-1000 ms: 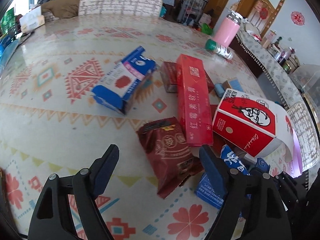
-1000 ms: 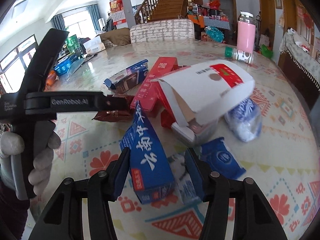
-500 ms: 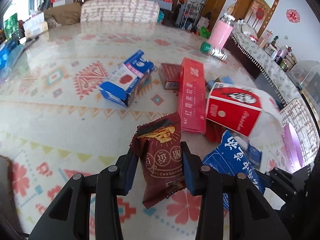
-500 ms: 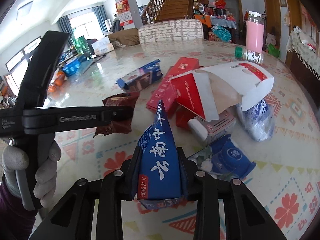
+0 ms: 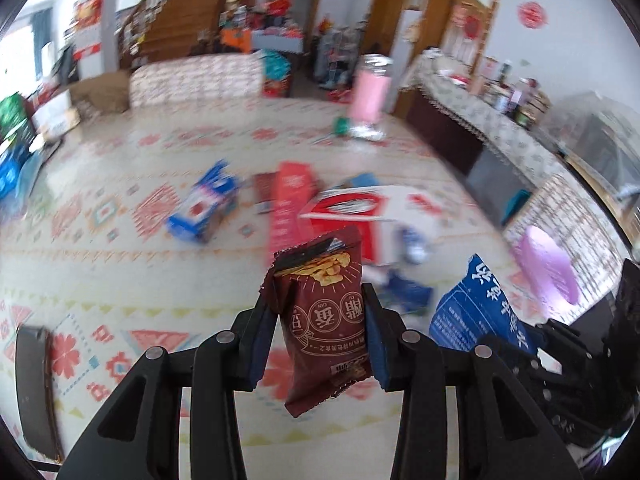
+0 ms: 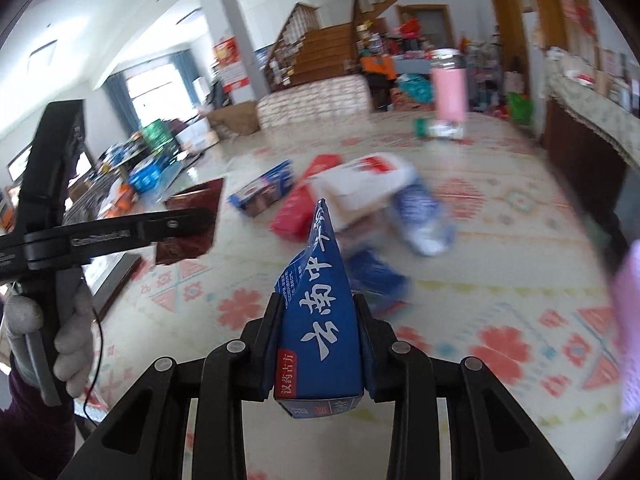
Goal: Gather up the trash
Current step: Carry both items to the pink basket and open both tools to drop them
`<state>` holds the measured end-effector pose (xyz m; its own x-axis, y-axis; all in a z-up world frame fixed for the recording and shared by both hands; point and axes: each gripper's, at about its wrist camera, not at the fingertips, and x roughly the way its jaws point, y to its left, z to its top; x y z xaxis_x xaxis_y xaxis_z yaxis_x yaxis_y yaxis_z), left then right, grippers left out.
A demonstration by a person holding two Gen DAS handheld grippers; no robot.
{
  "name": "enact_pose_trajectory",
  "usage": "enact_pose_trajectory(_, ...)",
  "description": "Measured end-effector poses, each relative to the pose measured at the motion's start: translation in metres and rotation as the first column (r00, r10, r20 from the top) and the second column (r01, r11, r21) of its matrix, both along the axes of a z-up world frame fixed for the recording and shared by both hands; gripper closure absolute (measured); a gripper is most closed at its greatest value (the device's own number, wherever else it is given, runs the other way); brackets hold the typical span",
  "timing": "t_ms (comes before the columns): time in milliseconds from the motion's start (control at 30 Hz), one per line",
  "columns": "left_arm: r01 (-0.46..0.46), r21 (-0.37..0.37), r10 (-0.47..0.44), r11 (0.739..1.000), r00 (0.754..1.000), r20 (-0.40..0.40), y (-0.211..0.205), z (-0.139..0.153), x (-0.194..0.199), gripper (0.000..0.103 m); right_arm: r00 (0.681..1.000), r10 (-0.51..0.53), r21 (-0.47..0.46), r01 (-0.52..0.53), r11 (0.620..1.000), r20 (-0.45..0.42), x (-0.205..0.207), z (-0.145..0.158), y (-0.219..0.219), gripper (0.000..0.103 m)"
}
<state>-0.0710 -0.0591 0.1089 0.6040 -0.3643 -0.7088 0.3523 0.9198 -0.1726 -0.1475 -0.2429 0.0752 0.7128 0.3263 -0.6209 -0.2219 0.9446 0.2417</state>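
My left gripper (image 5: pixel 318 304) is shut on a dark red snack wrapper (image 5: pixel 324 312) and holds it up off the table. My right gripper (image 6: pixel 318 312) is shut on a flattened blue carton with white characters (image 6: pixel 320 312), also lifted. That carton shows at the right of the left wrist view (image 5: pixel 480 312). The left gripper with the wrapper (image 6: pixel 188 224) shows at the left of the right wrist view. More trash lies on the table beyond: a blue box (image 5: pixel 204 212), a long red carton (image 5: pixel 290 204), a red-and-white paper box (image 5: pixel 352 216) and blue wrappers (image 6: pixel 372 272).
The patterned table (image 5: pixel 120 272) is wide. A pink bottle (image 5: pixel 370 92) and a small green-capped bottle (image 5: pixel 360 130) stand at its far side. A dark flat object (image 5: pixel 36 388) lies at the near left edge. A pink bag (image 5: pixel 548 272) is at the right.
Both grippers have risen and pulled back from the trash pile, carrying the red wrapper and the blue carton. The view is blurred by motion.
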Motion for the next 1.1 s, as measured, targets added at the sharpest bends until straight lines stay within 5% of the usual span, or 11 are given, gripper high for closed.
enact_pose_trajectory(267,0.231,-0.023,-0.231,0.973,0.973,0.011,-0.112,0.020,-0.011,0.064,0.965,-0.260,0.012,0.260,0.965,0.017,-0.043,0.008,-0.112,0.067)
enact_pose_trajectory(500,0.403,-0.050,-0.404,0.914,0.915,-0.007,-0.229,0.020,-0.008,0.064,0.868,-0.496,0.023,0.495,0.868,0.019,-0.080,0.011,-0.224,0.067)
enact_pose_trajectory(700,0.496,-0.098,-0.504,0.862,0.861,-0.072,-0.324,0.005,-0.002,0.064,0.790,-0.613,0.050,0.612,0.790,0.006,-0.092,0.009,-0.305,0.067)
enact_pose_trajectory(933,0.542,-0.094,-0.549,0.835,0.832,-0.085,-0.397,-0.006,0.008,0.063,0.766,-0.643,0.059,0.643,0.764,-0.021,-0.077,-0.003,-0.349,0.067)
enact_pose_trajectory(1067,0.547,-0.078,-0.552,0.833,0.831,-0.064,-0.416,-0.005,0.010,0.042,0.746,-0.665,0.055,0.665,0.745,-0.029,-0.061,-0.012,-0.366,0.064)
enact_pose_trajectory(1100,0.548,-0.080,-0.553,0.832,0.831,-0.055,-0.415,-0.003,0.009,0.035,0.739,-0.672,0.059,0.673,0.737,-0.037,-0.059,-0.015,-0.371,0.056)
